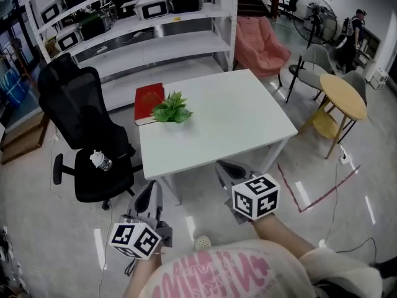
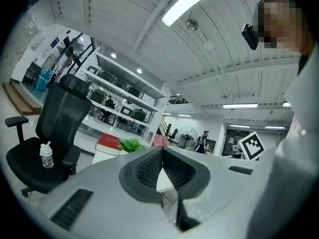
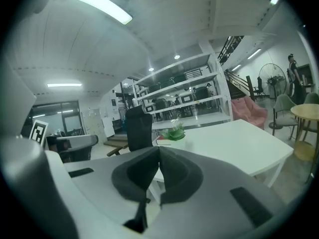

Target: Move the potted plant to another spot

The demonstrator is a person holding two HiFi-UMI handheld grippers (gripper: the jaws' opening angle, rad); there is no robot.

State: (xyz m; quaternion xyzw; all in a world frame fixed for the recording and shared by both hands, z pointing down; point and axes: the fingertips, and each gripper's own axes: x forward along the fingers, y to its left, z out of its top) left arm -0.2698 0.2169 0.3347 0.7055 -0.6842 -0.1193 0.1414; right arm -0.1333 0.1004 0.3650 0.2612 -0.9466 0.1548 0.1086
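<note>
A small potted plant [image 1: 172,108] with green leaves stands on the white table [image 1: 236,123], near its far left corner and against a red book [image 1: 149,102]. My left gripper [image 1: 151,194] and right gripper [image 1: 228,169] hover short of the table's near edge, well away from the plant. Both are shut, with nothing between their jaws. In the left gripper view the plant [image 2: 131,144] and the book [image 2: 108,142] show beyond the touching tips of the left gripper [image 2: 162,148]. In the right gripper view the plant [image 3: 175,132] stands far off above the tips of the right gripper [image 3: 158,148].
A black office chair [image 1: 87,129] with a bottle [image 1: 100,161] on its seat stands left of the table. Behind are shelves [image 1: 142,23], to the right a pink armchair [image 1: 260,45], a round wooden table [image 1: 344,98] and a fan [image 1: 317,14]. A person [image 1: 356,23] stands far off.
</note>
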